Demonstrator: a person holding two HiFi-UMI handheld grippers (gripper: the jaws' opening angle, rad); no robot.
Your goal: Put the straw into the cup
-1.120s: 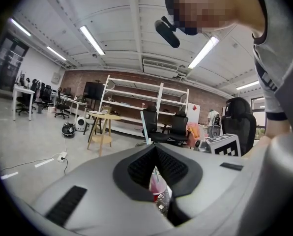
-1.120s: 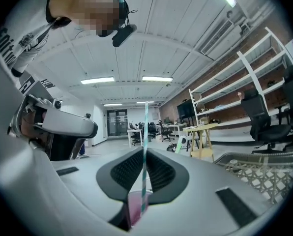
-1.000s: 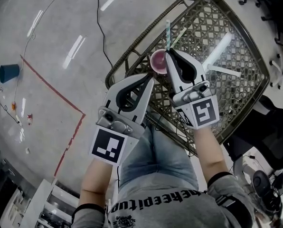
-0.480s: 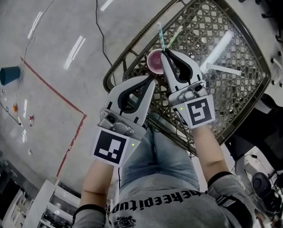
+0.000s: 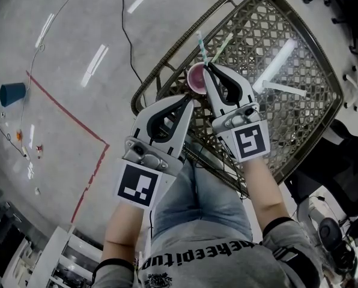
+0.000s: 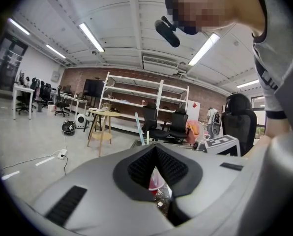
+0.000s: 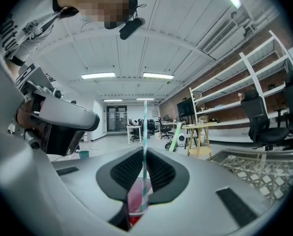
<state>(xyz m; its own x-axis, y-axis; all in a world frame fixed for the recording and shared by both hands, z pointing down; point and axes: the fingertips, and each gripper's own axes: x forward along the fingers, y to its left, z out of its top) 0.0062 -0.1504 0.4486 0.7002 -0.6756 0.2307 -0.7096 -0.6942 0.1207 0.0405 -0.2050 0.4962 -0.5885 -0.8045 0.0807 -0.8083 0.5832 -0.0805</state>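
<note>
Straw (image 5: 201, 45): teal-white striped, near upright, clamped betw. R gripper (image 5: 208, 66) jaws. Top sticks out at 12 o'clock of cup (image 5: 197, 78). In R gripper view the straw (image 7: 145, 141) runs down betw. the pads, low end at cup (image 7: 135, 200) mouth; depth can't tell.
Cup: pink, upright on wicker table (image 5: 299, 119), near its 9 o'clock rim.
R gripper (image 7: 144, 152): clenched on straw, tips at cup's 1 o'clock rim.
L gripper (image 5: 191, 101): jaws closed tip to tip, nothing betw. them (image 6: 155, 149). Sits at 6 o'clock of cup, just beside it; cup (image 6: 156, 179) shows thru gap behind pads.
Other: green straw (image 5: 222, 45) at 1 o'clock of cup; white tube (image 5: 275, 63) at 2 o'clock, lying flat on the wicker.
Floor: blue pot (image 5: 11, 92) far off at 9 o'clock; red line (image 5: 65, 110).
</note>
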